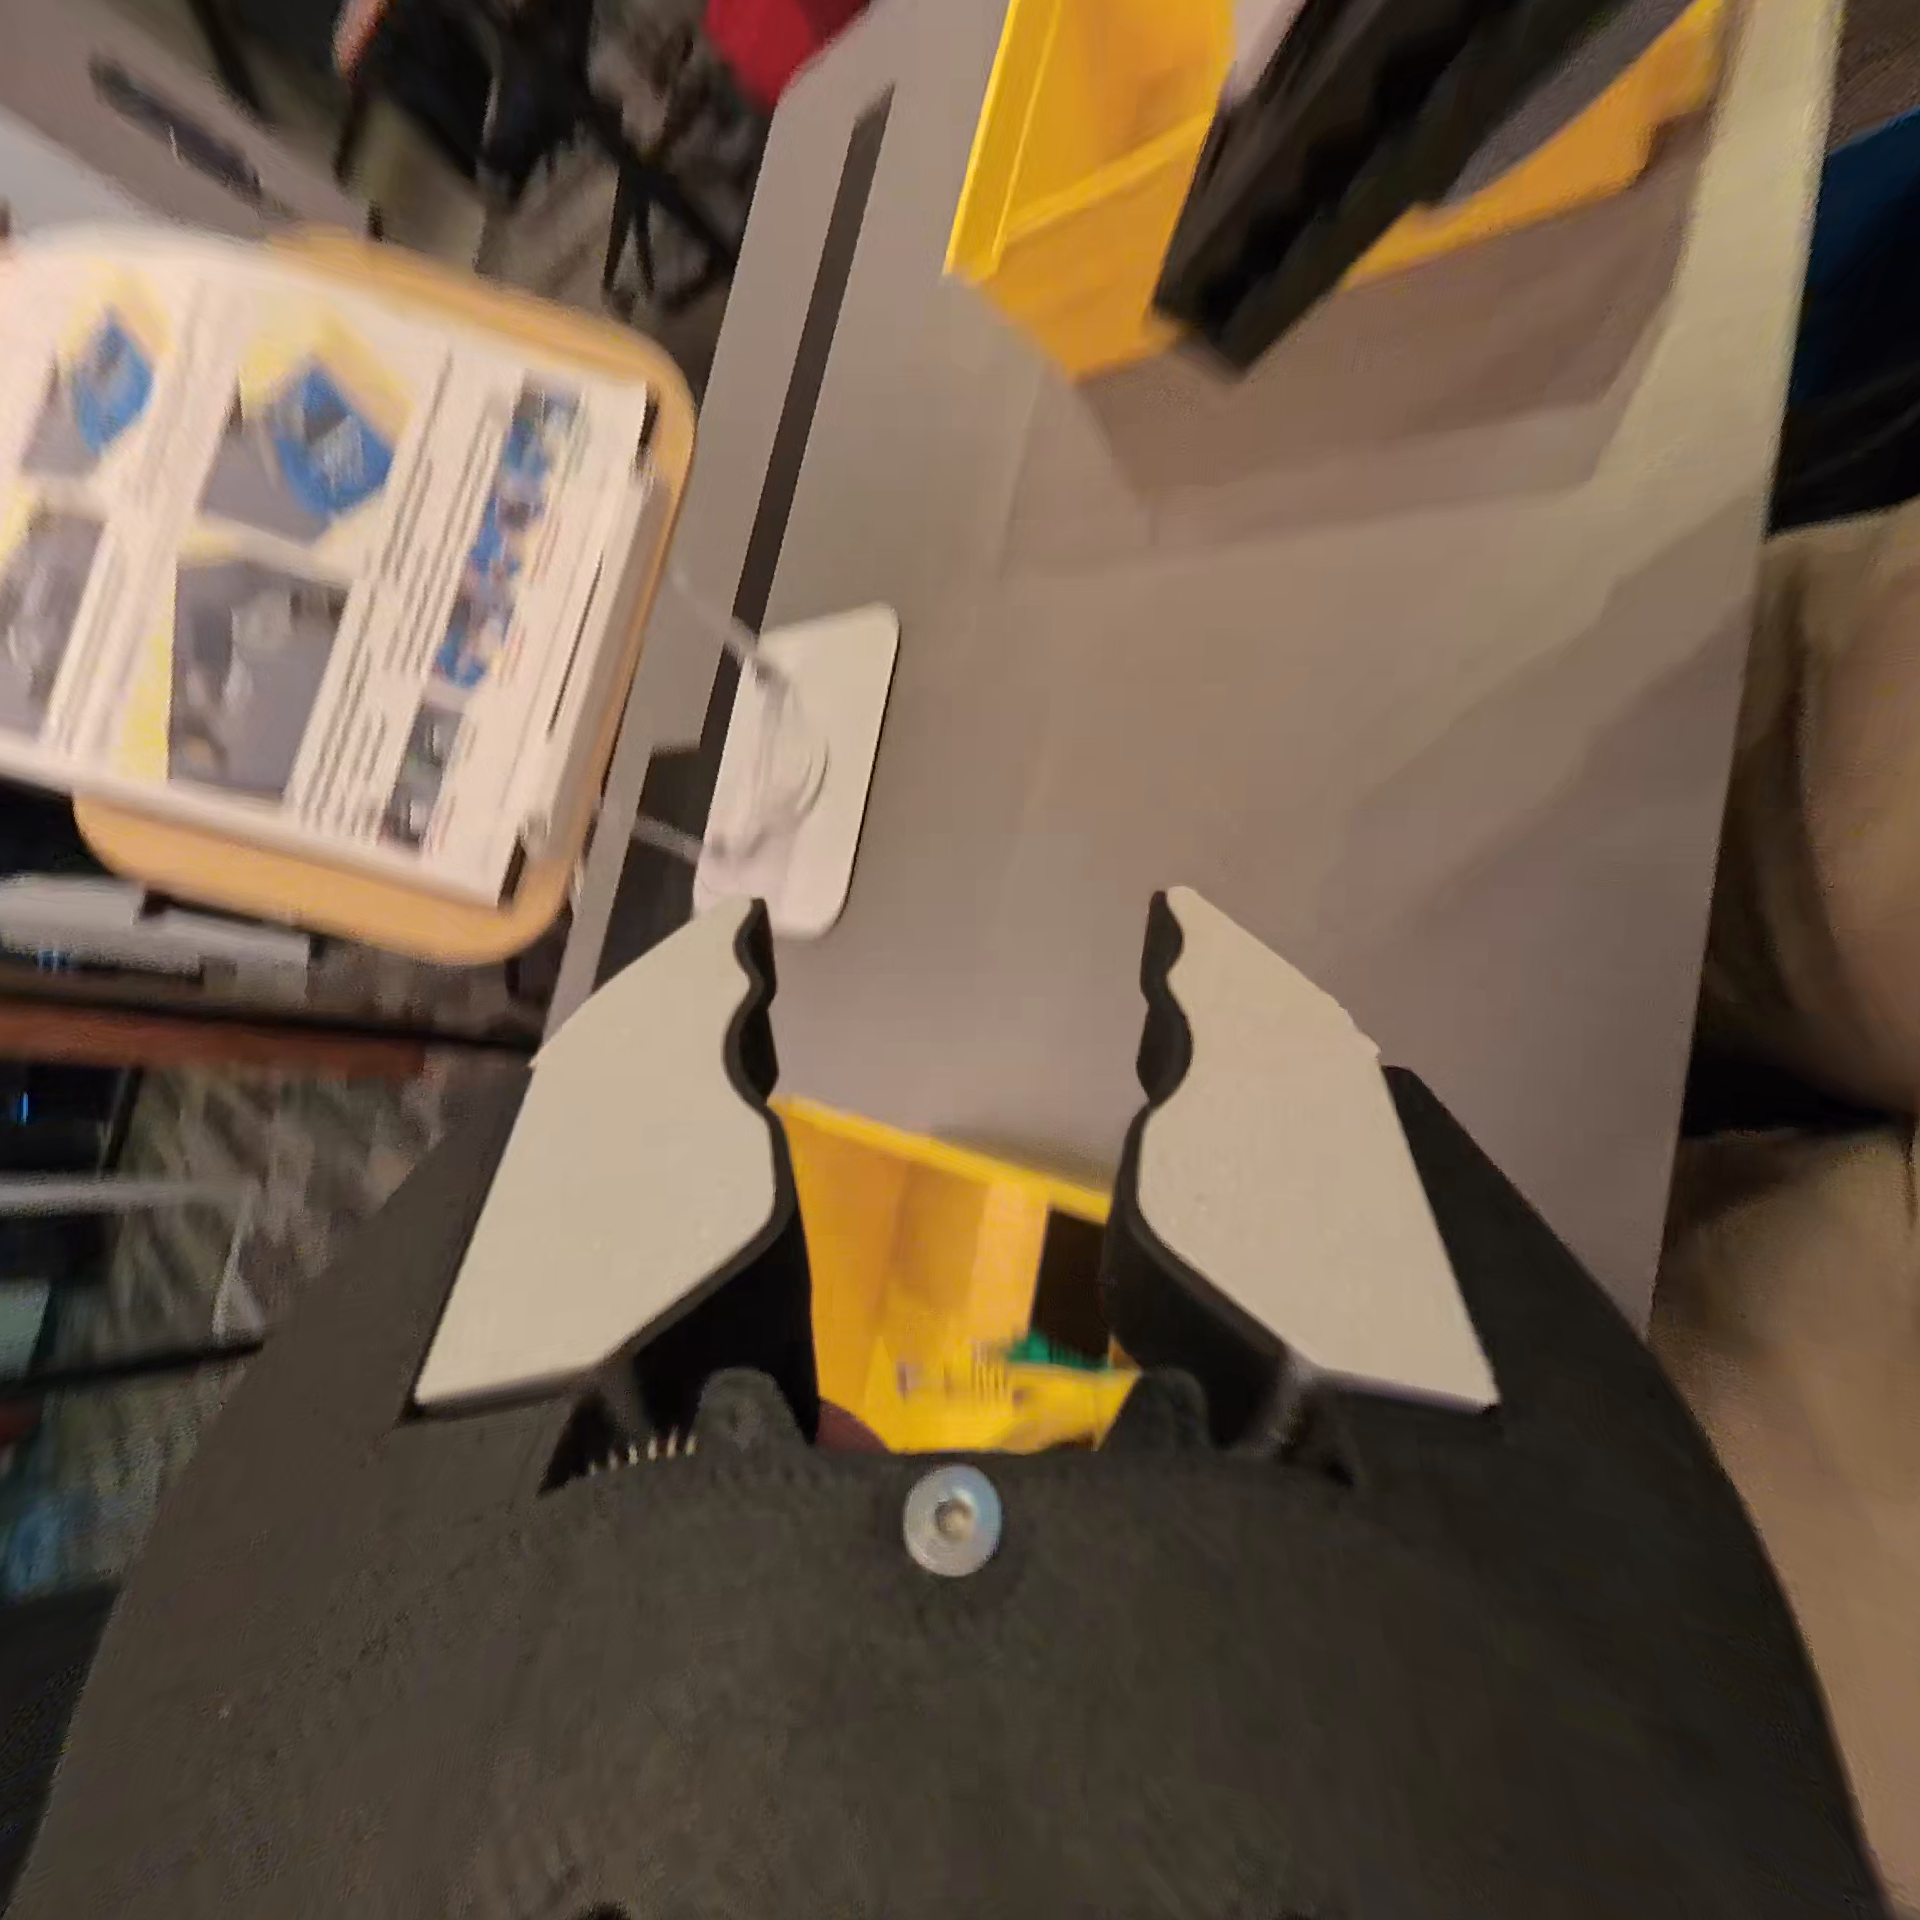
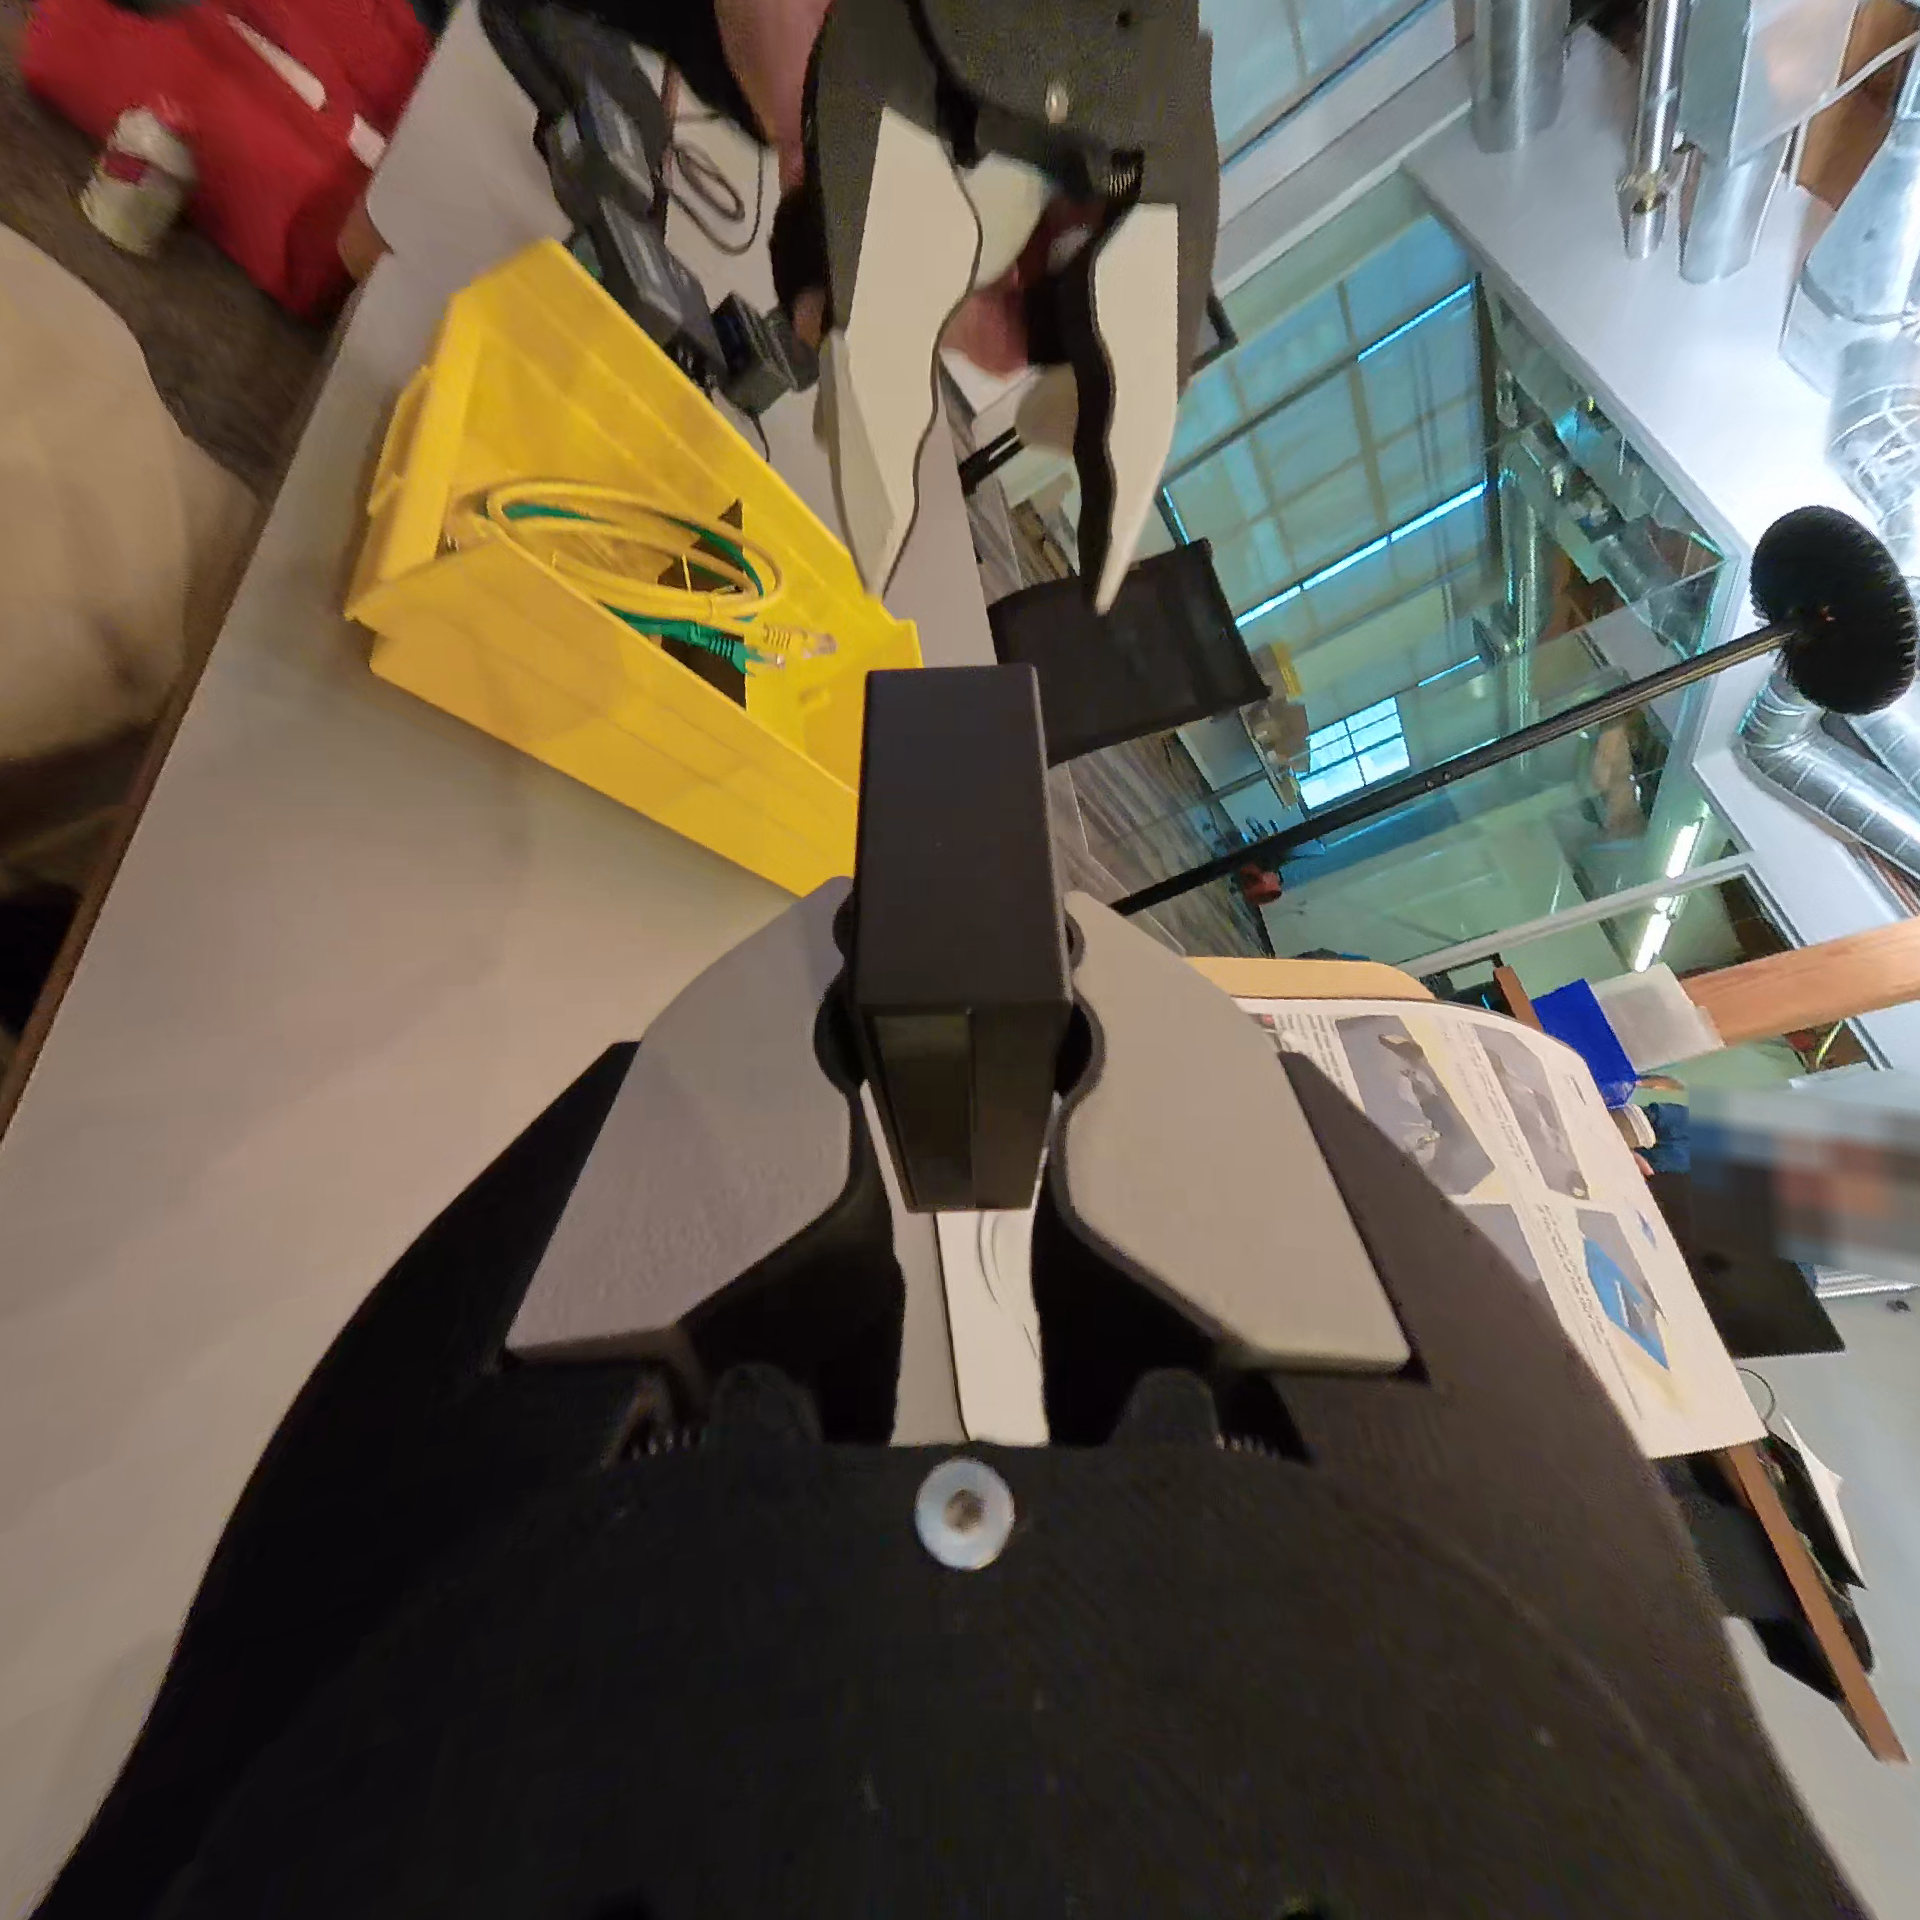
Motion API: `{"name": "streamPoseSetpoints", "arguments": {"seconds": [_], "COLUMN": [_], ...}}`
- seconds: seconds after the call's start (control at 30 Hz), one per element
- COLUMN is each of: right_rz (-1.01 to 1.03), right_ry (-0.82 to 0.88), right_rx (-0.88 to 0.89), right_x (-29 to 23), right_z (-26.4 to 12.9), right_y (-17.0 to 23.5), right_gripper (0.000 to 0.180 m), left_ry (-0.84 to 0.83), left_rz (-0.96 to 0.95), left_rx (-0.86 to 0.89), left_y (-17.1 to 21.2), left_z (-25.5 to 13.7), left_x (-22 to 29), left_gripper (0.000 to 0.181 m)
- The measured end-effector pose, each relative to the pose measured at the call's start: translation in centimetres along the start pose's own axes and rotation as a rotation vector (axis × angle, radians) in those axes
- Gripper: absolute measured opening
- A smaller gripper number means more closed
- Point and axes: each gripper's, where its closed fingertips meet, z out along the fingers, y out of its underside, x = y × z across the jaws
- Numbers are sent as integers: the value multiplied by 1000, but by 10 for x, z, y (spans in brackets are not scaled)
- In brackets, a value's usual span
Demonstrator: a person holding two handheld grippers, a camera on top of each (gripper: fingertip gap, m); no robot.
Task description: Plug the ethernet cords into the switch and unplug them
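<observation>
While the black switch (image 2: 956, 935) sits clamped between the jaws of the right gripper (image 2: 956, 1023), it is lifted clear of the grey table (image 2: 343, 935) and points straight ahead, its narrow dark end face toward the camera. Just beyond the jaws' left tip lies a yellow bin (image 2: 582, 665) on the table, and in it a coil of ethernet cords (image 2: 634, 566), one yellow and one green, their clear plugs lying loose near the bin's rim, well apart from the switch. Ahead of the switch and above it hangs the left gripper (image 2: 997, 582), its jaws spread wide with nothing between them; a black stand (image 2: 1132, 644) shows just behind its tips.

From the left gripper's (image 1: 956, 914) own camera, the jaws stand wide over bare table (image 1: 1299, 727). Between their roots a yellow bin (image 1: 935, 1247) shows, with a blurred bit of green and yellow in it. Beyond the left tip is a white adhesive pad (image 1: 810, 758) stuck on the table, and farther left a wooden-edged board with a printed sheet (image 1: 301, 592). Far ahead to the right, another yellow bin (image 1: 1081, 177) stands with the black switch (image 1: 1340, 177) across it. A red bag (image 2: 239, 125) lies past the table's far edge.
</observation>
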Motion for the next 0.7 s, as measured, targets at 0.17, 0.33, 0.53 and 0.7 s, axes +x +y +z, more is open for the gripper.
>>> {"name": "streamPoseSetpoints", "arguments": {"seconds": [0.17,0.33,0.53,0.7], "right_rz": [-18,-9,1,11], "right_ry": [-22,-48,-59,-58], "right_rx": [-40,-71,-77,-71], "right_x": [-13,-20,-25,-27], "right_z": [11,19,23,22], "right_y": [10,16,19,19], "right_gripper": [29,29,29,29], "left_ry": [51,209,202,221], "left_rz": [-145,-349,-741,-813], "left_rx": [-255,-493,-508,-489], "left_y": [99,169,195,196], "left_z": [-35,-39,0,15], "left_x": [11,59,89,95], "left_gripper": [60,56,59,19]}}
